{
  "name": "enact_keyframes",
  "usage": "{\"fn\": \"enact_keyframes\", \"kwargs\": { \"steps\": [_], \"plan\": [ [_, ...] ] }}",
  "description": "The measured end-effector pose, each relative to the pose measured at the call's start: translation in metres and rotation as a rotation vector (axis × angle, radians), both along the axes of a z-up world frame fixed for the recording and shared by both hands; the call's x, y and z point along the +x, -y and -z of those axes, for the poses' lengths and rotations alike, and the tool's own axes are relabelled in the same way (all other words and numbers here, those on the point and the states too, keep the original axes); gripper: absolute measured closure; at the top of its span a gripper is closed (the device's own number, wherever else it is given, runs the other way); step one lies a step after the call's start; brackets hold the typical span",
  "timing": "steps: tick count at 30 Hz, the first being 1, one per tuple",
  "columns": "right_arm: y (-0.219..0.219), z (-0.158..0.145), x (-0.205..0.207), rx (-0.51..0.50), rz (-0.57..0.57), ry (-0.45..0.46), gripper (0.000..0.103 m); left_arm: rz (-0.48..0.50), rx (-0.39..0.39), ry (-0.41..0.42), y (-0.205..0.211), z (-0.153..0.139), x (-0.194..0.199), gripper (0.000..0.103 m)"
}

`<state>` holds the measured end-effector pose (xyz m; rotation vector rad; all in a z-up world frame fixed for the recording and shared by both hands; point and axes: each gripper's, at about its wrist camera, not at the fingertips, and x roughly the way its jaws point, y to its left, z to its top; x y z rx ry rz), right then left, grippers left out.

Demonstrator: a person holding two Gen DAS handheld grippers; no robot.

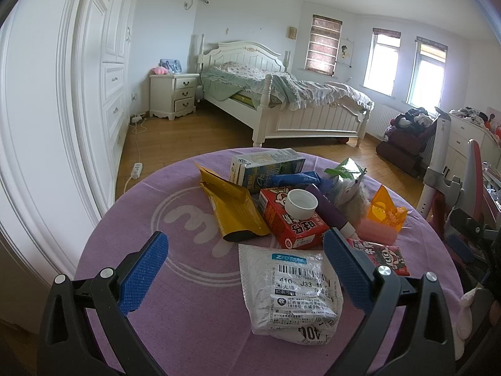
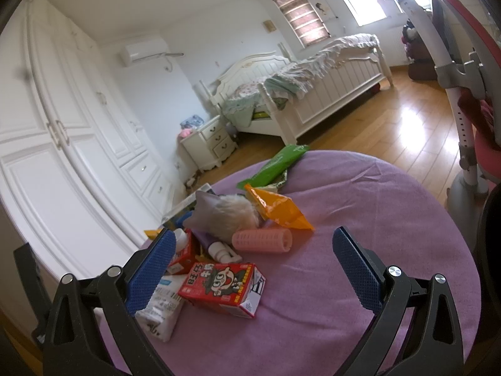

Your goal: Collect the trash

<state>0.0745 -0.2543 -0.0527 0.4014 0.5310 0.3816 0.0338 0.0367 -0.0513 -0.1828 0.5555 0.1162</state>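
A pile of trash lies on a round purple table point(image 1: 188, 313). In the left wrist view: a white courier bag point(image 1: 288, 288), a large red milk carton point(image 1: 289, 222) with a white cap point(image 1: 301, 203) on it, a yellow pouch point(image 1: 233, 210), a blue-white box point(image 1: 266, 164), an orange wrapper point(image 1: 386, 211). My left gripper point(image 1: 245, 250) is open above the courier bag, empty. In the right wrist view, a small red milk carton point(image 2: 224, 286), a pink hair roller point(image 2: 263, 240), an orange wrapper point(image 2: 278, 208) and a green wrapper point(image 2: 275, 164) show. My right gripper point(image 2: 252, 249) is open over the small carton, empty.
A furry toy point(image 2: 225, 214) lies in the pile. A white bed point(image 1: 281, 100), a nightstand point(image 1: 173, 94) and a white wardrobe point(image 1: 78, 94) stand beyond the table. A red-grey chair point(image 2: 463, 62) stands at the right. A power strip point(image 1: 136, 170) lies on the wood floor.
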Motion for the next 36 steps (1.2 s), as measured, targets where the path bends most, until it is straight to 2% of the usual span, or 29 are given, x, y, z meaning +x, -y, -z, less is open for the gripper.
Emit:
{"fn": "enact_keyframes", "kwargs": {
  "steps": [17, 19, 21, 23, 27, 30, 31, 33, 35, 36],
  "plan": [
    [0.001, 0.003, 0.001, 0.002, -0.002, -0.012, 0.004, -0.001, -0.004, -0.017, -0.001, 0.002, 0.002, 0.005],
    [0.000, 0.004, 0.003, -0.002, 0.002, -0.039, 0.004, 0.006, -0.017, -0.023, -0.002, 0.002, 0.003, 0.005],
    [0.001, 0.000, 0.005, 0.001, -0.006, -0.057, 0.004, 0.054, -0.059, -0.015, -0.011, 0.000, 0.005, 0.005],
    [0.002, -0.014, 0.015, -0.007, -0.027, -0.084, 0.004, 0.068, -0.012, -0.009, -0.020, -0.011, 0.013, 0.005],
    [-0.008, -0.047, 0.071, -0.135, -0.049, -0.197, 0.004, 0.126, 0.043, -0.017, -0.039, -0.038, 0.055, 0.005],
    [-0.021, -0.054, 0.124, -0.133, -0.101, -0.293, 0.007, 0.217, 0.116, -0.025, -0.040, -0.055, 0.105, 0.005],
    [-0.032, -0.054, 0.149, -0.156, -0.109, -0.333, 0.009, 0.244, 0.150, -0.029, -0.037, -0.056, 0.120, 0.005],
    [-0.047, -0.049, 0.179, -0.184, -0.111, -0.388, 0.010, 0.335, 0.227, -0.088, -0.028, -0.051, 0.156, 0.005],
    [-0.062, -0.038, 0.213, -0.213, -0.105, -0.460, 0.021, 0.410, 0.277, -0.146, -0.020, -0.040, 0.182, 0.005],
    [-0.071, -0.031, 0.229, -0.238, -0.097, -0.502, 0.021, 0.438, 0.301, -0.168, -0.017, -0.034, 0.191, 0.005]
  ]
}}
